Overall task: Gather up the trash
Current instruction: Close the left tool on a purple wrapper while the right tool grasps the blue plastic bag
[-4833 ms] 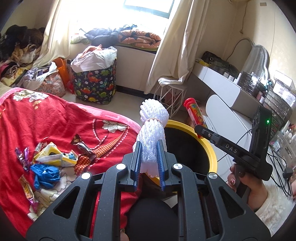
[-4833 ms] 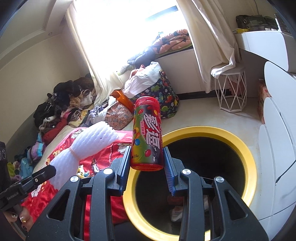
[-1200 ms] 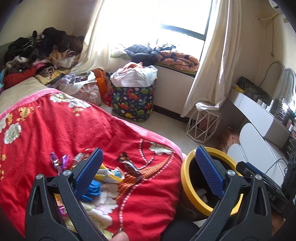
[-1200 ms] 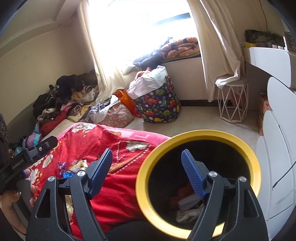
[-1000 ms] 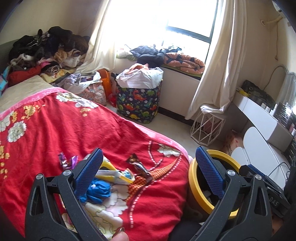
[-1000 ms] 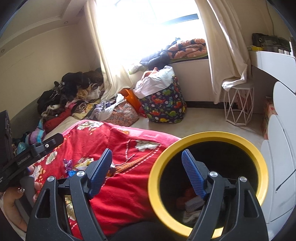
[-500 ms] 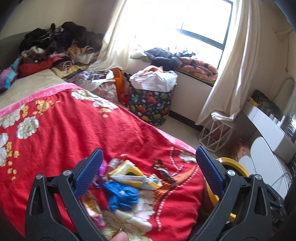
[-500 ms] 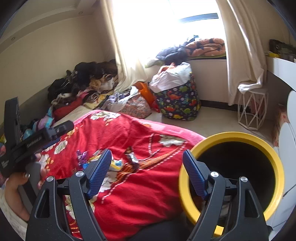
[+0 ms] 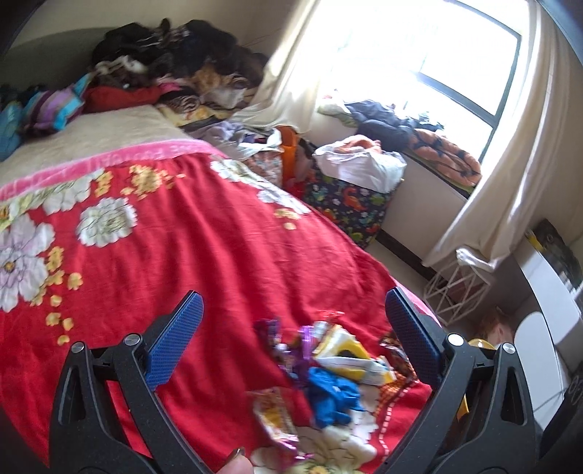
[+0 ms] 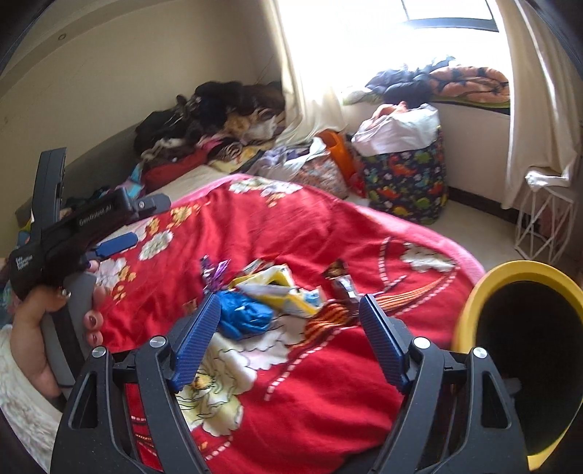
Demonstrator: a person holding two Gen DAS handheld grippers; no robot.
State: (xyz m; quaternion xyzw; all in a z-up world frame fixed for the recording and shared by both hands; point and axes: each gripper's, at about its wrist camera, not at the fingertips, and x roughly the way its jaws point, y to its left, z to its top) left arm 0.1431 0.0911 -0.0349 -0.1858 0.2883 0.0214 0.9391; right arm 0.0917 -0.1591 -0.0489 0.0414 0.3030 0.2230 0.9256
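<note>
While both grippers gape, wrappers (image 10: 277, 288) on blanket (image 10: 328, 233)

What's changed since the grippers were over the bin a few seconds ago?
Both let go: the left gripper no longer holds the white foam net, nor the right gripper the red candy tube. Both are open and have swung from the yellow bin toward the trash pile on the red blanket. The blue glove and yellow wrapper lie as before.

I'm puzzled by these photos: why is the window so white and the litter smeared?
Left wrist view: window blown out by daylight, wrappers motion-blurred, room bent by the fisheye. Right wrist view: same window glare, wrappers only slightly soft, yellow bin edge blurred.
</note>
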